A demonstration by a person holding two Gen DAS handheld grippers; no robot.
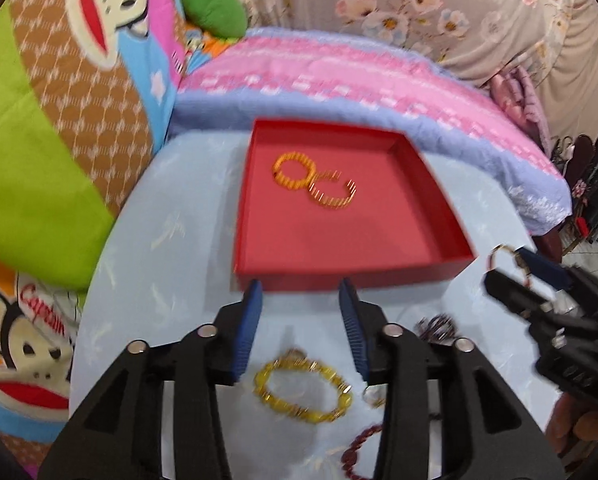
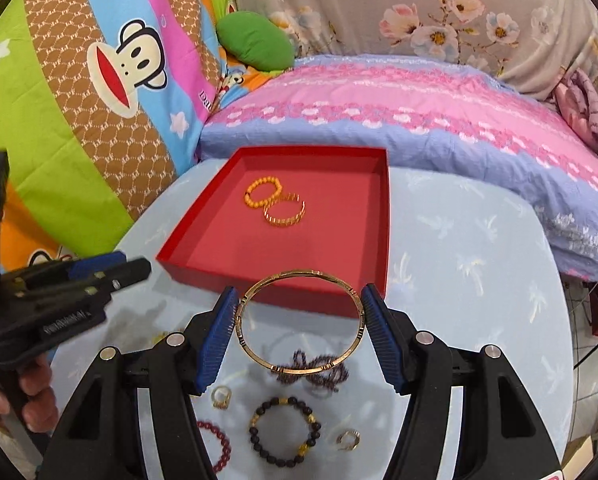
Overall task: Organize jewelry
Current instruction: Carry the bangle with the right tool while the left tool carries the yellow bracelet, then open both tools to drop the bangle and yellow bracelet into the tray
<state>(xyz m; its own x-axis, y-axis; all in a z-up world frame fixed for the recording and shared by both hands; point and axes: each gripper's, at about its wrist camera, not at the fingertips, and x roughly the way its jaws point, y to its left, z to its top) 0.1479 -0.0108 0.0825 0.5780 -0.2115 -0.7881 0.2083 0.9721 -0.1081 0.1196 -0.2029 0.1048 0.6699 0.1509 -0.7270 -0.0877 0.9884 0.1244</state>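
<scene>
A red tray (image 2: 203,236) (image 1: 431,184) on the pale blue table holds an orange bead bracelet (image 2: 262,197) (image 1: 293,174) and a gold open bangle (image 2: 285,214) (image 1: 333,194). My right gripper (image 2: 299,316) is shut on a gold bangle (image 2: 301,370), held just before the tray's near wall; it also shows in the left wrist view (image 1: 515,268). My left gripper (image 1: 301,292) is open and empty above a yellow bead bracelet (image 1: 303,390), near the tray's front wall.
Loose on the table: a black-and-gold bead bracelet (image 2: 285,432), a dark purple bead strand (image 2: 323,372), a dark red bracelet (image 2: 219,448), and small rings (image 2: 221,398) (image 2: 349,440). A pink-and-blue pillow (image 2: 399,120) lies behind the tray, with colourful bedding at left.
</scene>
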